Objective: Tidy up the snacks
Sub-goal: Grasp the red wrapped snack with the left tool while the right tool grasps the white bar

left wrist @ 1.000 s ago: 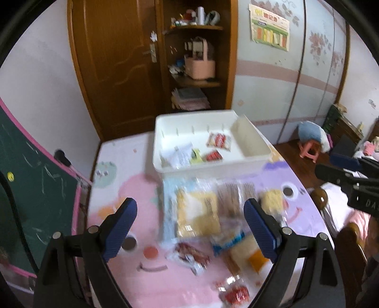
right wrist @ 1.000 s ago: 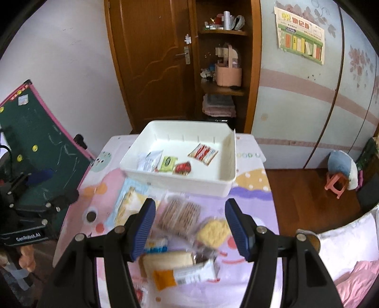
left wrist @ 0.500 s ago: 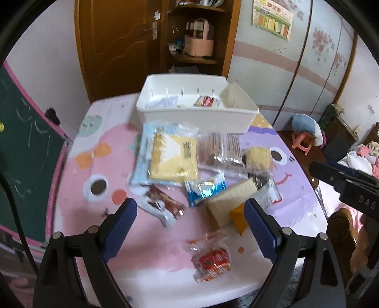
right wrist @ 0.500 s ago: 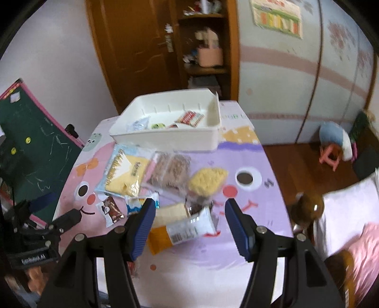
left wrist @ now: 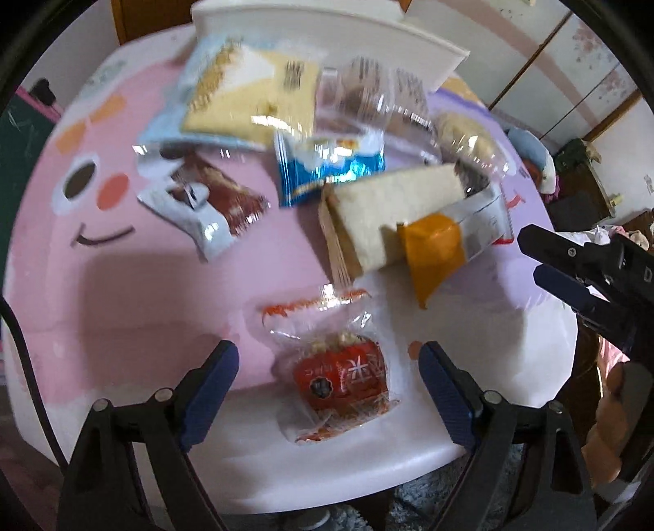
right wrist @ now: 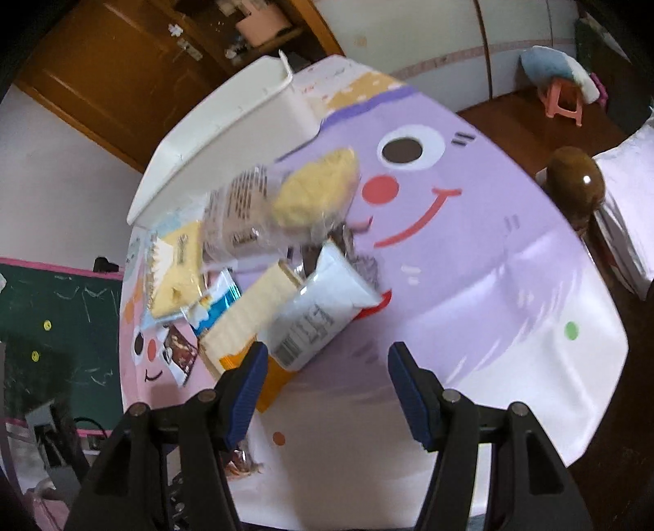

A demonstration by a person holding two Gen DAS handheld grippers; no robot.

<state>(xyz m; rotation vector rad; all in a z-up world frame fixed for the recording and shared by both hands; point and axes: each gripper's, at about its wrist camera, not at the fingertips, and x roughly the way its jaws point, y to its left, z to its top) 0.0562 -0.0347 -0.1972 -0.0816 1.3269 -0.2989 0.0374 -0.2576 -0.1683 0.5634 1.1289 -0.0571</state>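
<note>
Your left gripper (left wrist: 329, 378) hangs low over the near edge of the round cartoon-face table (left wrist: 135, 282), its 2 blue-padded fingers (left wrist: 210, 386) spread wide and holding nothing. Between them lies the small red snack in a clear wrapper (left wrist: 341, 380), not touched by either pad. Beyond it sit the pale wafer block in an orange-and-white wrapper (left wrist: 398, 216), the blue foil packet (left wrist: 327, 167), the brown-and-white chocolate packet (left wrist: 204, 204) and the large yellow cracker pack (left wrist: 249, 98). The white plastic bin (left wrist: 327, 24) stands at the far side of the table, behind the pile.

Your right gripper (right wrist: 327, 382) is also spread wide and empty. Its left pad sits just beside the orange end of the wafer wrapper (right wrist: 323, 314); whether they touch, you cannot tell. The round yellow cake in clear film (right wrist: 314, 192) lies further back, near the bin (right wrist: 212, 134).
</note>
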